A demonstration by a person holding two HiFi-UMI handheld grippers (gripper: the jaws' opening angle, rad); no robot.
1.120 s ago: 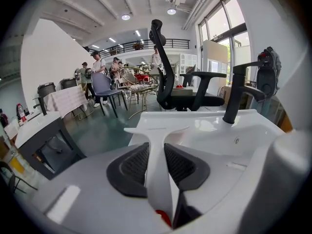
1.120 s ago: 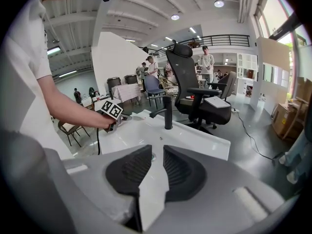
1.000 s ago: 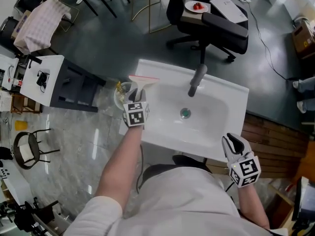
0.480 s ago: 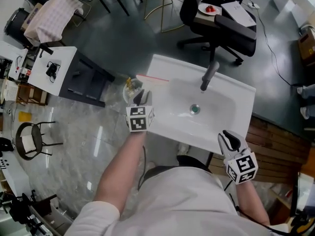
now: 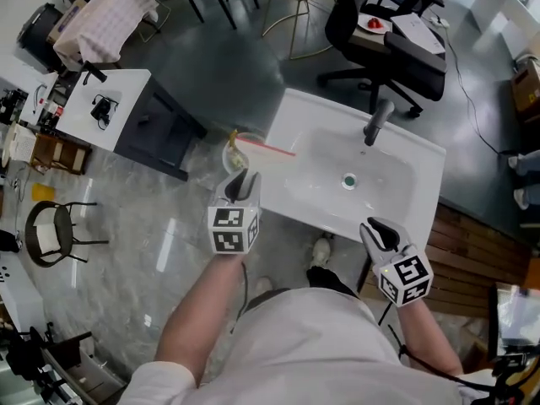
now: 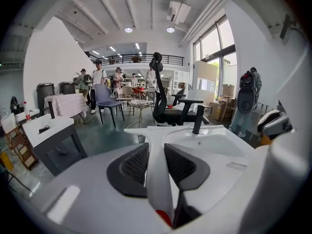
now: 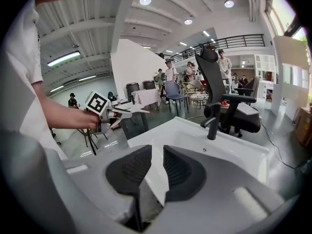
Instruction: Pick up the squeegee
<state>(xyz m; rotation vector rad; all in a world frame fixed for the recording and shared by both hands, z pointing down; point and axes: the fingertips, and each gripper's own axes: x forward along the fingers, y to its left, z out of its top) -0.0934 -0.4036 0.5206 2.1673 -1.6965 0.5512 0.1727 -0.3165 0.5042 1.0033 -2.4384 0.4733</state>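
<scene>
The squeegee point(image 5: 263, 150), a white handle with a red-edged blade, hangs over the left end of the white sink point(image 5: 405, 194). My left gripper point(image 5: 244, 180) is shut on its handle. In the left gripper view the handle point(image 6: 159, 179) runs up between both pads to the crossbar point(image 6: 163, 131). My right gripper point(image 5: 381, 231) hovers at the sink's near edge, jaws a little apart with nothing between them; only the basin point(image 7: 214, 150) shows through its gap point(image 7: 157, 152). The right gripper view also catches the squeegee point(image 7: 127, 110) held at the left.
A black faucet point(image 5: 377, 121) stands at the sink's far rim. A clear cup point(image 5: 234, 153) sits just left of the sink. A black office chair point(image 5: 380, 32) is beyond it, a white side table point(image 5: 105, 108) at the left, and a small black chair point(image 5: 55, 234) on the marble floor.
My left gripper has lifted the squeegee and drawn it back from the sink's left rim towards me. My right gripper has shifted along the sink's near edge.
</scene>
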